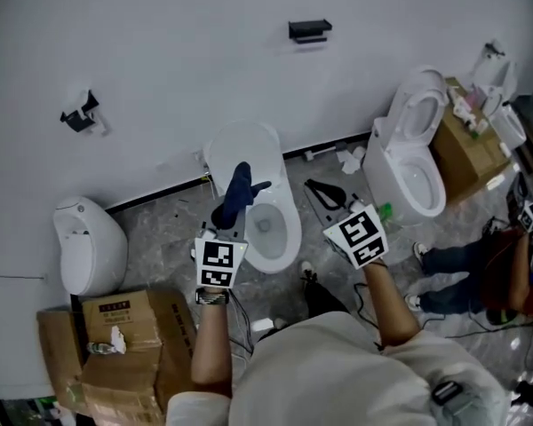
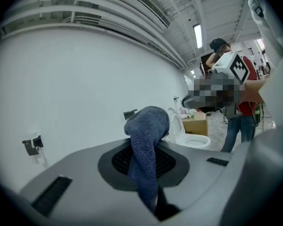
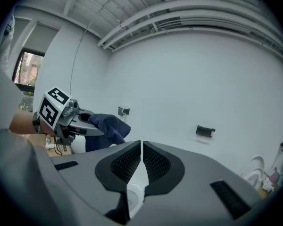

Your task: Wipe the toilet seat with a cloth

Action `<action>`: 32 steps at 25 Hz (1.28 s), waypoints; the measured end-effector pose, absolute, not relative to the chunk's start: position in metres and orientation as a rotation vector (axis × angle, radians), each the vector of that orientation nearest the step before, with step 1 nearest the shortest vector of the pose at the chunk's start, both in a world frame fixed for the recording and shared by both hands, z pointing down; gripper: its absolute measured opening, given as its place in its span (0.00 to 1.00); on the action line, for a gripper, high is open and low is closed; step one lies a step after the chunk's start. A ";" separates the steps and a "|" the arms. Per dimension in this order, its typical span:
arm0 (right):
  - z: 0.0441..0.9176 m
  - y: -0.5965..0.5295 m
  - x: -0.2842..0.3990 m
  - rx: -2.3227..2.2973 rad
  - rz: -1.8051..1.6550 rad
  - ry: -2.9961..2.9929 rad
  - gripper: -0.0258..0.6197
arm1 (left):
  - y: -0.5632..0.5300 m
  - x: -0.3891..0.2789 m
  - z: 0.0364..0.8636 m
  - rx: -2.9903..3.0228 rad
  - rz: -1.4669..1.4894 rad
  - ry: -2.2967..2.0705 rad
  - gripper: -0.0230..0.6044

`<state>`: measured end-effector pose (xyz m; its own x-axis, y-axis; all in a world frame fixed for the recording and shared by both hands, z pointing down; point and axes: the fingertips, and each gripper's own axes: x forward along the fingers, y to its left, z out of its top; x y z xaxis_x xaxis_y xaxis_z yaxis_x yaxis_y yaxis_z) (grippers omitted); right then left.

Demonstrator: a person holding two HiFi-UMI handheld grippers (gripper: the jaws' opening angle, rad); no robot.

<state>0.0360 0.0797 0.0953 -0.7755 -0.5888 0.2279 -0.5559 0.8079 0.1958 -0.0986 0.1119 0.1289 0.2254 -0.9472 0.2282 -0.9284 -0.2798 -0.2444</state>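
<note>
Grey floor (image 1: 155, 229) under toilet (image 1: 289, 209): left gripper (image 2: 144, 163) jaws grasp the cloth (image 2: 146, 140) by one end, so it could slip; right gripper (image 3: 141, 163) jaws clenched, empty.

Dark blue cloth (image 1: 237, 189) against a white toilet (image 1: 280, 238). Left tool (image 1: 231, 213) and right tool (image 1: 318, 187), grey, carry black-and-white square markers. Brown boxes (image 1: 124, 344) left of the toilet.

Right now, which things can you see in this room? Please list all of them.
centre toilet: one, white, by the wall
right toilet: one, white, lid up
rounded fixture: one, white, left
cardboard boxes: several, brown, bottom left and beside right toilet
wall brackets: two, black, on white wall
cloth: one, dark blue, in left gripper
other person: one, red top, far right
left gripper: one, grey, shut on cloth
right gripper: one, grey, shut, empty
</note>
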 end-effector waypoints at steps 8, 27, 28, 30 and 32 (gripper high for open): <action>0.035 0.113 0.030 0.887 -0.319 -2.787 0.09 | 0.156 -0.101 0.056 -2.317 -0.350 1.855 0.10; 0.017 0.137 0.043 0.895 -0.392 -2.763 0.08 | 0.186 -0.086 0.030 -2.268 -0.300 1.842 0.10; 0.016 0.138 0.043 0.897 -0.395 -2.762 0.08 | 0.187 -0.085 0.030 -2.270 -0.300 1.838 0.10; 0.016 0.140 0.043 0.903 -0.395 -2.762 0.08 | 0.188 -0.084 0.030 -2.276 -0.300 1.833 0.10; 0.016 0.142 0.044 0.912 -0.390 -2.763 0.08 | 0.189 -0.083 0.032 -2.282 -0.301 1.830 0.10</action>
